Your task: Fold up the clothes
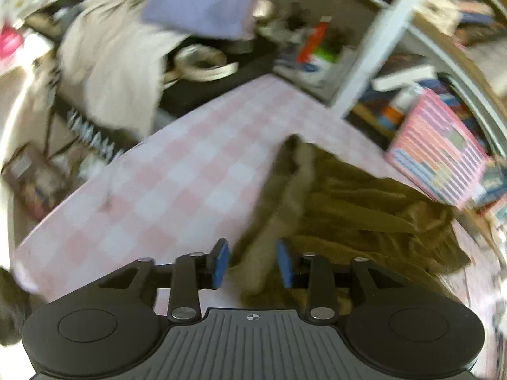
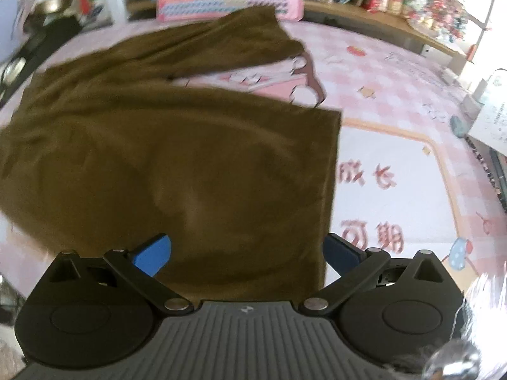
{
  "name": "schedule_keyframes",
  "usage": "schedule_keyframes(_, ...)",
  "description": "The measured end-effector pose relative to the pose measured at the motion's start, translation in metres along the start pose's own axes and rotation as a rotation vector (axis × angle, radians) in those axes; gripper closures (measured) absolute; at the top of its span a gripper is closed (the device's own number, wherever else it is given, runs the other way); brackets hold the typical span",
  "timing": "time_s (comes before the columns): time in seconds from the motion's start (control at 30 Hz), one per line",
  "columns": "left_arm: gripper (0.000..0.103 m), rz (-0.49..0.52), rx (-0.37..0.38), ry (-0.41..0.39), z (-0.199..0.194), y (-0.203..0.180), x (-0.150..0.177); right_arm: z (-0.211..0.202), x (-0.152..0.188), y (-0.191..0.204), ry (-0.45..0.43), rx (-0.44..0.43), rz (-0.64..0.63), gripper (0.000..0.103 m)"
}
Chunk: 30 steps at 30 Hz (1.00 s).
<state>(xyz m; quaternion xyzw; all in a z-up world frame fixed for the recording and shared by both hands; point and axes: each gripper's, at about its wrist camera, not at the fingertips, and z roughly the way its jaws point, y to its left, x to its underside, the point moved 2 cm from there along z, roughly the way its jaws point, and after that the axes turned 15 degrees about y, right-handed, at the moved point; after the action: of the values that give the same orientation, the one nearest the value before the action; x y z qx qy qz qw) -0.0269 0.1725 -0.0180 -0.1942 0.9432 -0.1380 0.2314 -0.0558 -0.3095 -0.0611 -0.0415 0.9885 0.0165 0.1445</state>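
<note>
Left gripper (image 1: 252, 262) low centre, jaws parted astride bunched olive garment (image 1: 332, 202), no pinch. Right gripper (image 2: 247, 255) spread wide, released, over same garment (image 2: 177, 145) frame centre on pink checked cloth (image 2: 396, 72).

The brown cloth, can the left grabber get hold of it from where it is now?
Probably yes. The left gripper is open, and a bunched ridge of the brown cloth already lies between its blue fingers. Nothing blocks it on the pink checked cover, though the picture is blurry.
</note>
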Motion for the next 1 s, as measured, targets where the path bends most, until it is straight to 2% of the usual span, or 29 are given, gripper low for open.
schedule_keyframes(0.03, 0.056, 0.037, 0.020, 0.009, 0.001, -0.009, -0.001, -0.002, -0.007, -0.002, -0.007, 0.003, 0.006, 0.000)
schedule_keyframes(0.13, 0.049, 0.158, 0.074, 0.052, 0.010, -0.040, 0.001, -0.008, -0.031, -0.007, -0.031, 0.007, 0.010, 0.000)
schedule_keyframes(0.27, 0.038, 0.261, 0.078, 0.095, 0.021, -0.079, 0.022, -0.020, -0.077, -0.018, -0.073, -0.025, -0.052, 0.000)
schedule_keyframes(0.3, 0.033, 0.287, 0.078, 0.106, 0.023, -0.089, 0.027, -0.023, -0.089, -0.022, -0.084, -0.033, -0.078, 0.000)
schedule_keyframes(0.4, 0.021, 0.275, 0.076, 0.123, 0.025, -0.105, 0.047, -0.025, -0.129, -0.038, -0.120, -0.057, -0.168, 0.000)
schedule_keyframes(0.57, 0.020, 0.110, -0.009, 0.119, 0.028, -0.128, 0.082, -0.007, -0.186, -0.073, -0.148, -0.140, -0.274, 0.002)
schedule_keyframes(0.63, 0.020, 0.043, -0.043, 0.117, 0.029, -0.138, 0.096, 0.007, -0.208, -0.085, -0.136, -0.180, -0.310, 0.013)
schedule_keyframes(0.7, 0.020, 0.021, -0.070, 0.124, 0.027, -0.148, 0.113, 0.024, -0.229, -0.095, -0.109, -0.183, -0.328, 0.042)
schedule_keyframes(0.77, 0.020, 0.008, -0.124, 0.133, 0.023, -0.154, 0.130, 0.045, -0.252, -0.102, -0.063, -0.162, -0.313, 0.058)
schedule_keyframes(0.87, 0.020, -0.066, -0.167, 0.115, 0.011, -0.152, 0.146, 0.072, -0.274, -0.105, -0.006, -0.191, -0.303, 0.065)
schedule_keyframes(1.0, 0.020, -0.147, -0.221, 0.094, -0.005, -0.146, 0.163, 0.096, -0.284, -0.100, 0.037, -0.217, -0.306, 0.073)
